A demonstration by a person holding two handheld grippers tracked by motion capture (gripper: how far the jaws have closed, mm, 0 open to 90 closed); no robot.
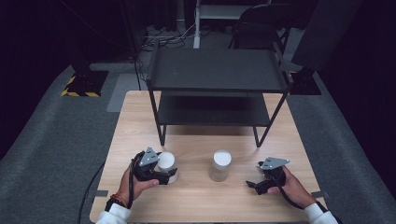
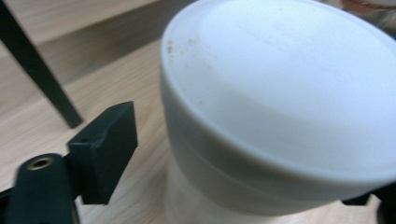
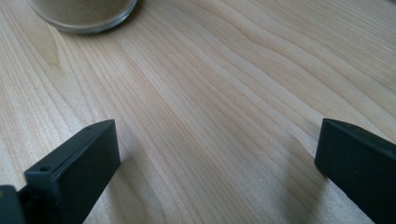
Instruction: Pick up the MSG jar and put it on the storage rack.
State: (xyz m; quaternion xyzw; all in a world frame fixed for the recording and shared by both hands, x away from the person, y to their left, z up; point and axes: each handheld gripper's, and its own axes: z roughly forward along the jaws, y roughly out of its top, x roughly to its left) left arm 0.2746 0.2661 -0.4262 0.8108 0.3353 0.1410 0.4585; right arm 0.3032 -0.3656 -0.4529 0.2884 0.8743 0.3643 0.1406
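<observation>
Jar (image 1: 166, 164) under my left claw (image 1: 161, 175), near the desk (image 1: 196, 196) front, looks rigid, smooth and slippery, so I would take it below the lid, where the jaws stand around it, seemingly not yet pressing; right claw (image 1: 254, 184) is open, empty.

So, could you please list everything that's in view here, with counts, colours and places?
Jars: 2, clear with white lids; one at the front left of the table between the left gripper's jaws, one standing free near the front middle.
Table: 1, light wood, under everything.
Shelf rack: 1, black, two tiers, at the back of the table.
Chair: 1, dark, behind the rack.
Floor marking: yellow and black stripes, back left.
Left gripper: black, jaws either side of the left jar, below its lid; whether the pads press is unclear.
Right gripper: black, jaws open over bare table, front right.
Hands: 2, white sleeves, at the bottom edge.
</observation>
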